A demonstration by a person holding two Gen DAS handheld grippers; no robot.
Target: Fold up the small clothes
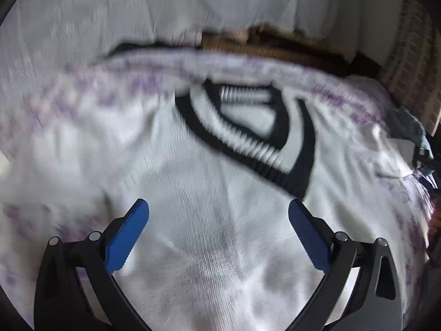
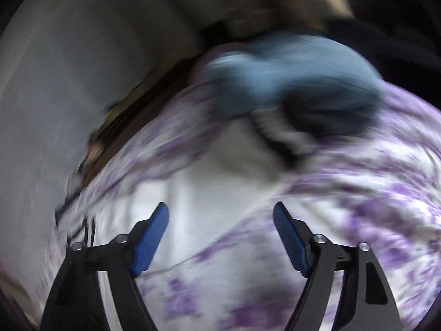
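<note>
A white knit garment [image 1: 209, 220] with a black-and-white striped V-neck collar [image 1: 248, 149] lies spread on a white and purple patterned bedsheet [image 1: 69, 104]. My left gripper [image 1: 217, 209] is open and empty, just above the garment's chest below the collar. In the blurred right wrist view, the white garment [image 2: 209, 193] lies on the sheet [image 2: 386, 207], with a striped edge [image 2: 278, 138] further ahead. My right gripper [image 2: 220, 215] is open and empty over the garment's edge.
A blue-grey bundle of clothing [image 2: 303, 82] lies at the far end of the sheet, also at the right edge of the left wrist view [image 1: 419, 135]. A pale wall or curtain [image 1: 137, 5] rises behind the bed. A brown gap [image 1: 275, 44] runs along the bed's far edge.
</note>
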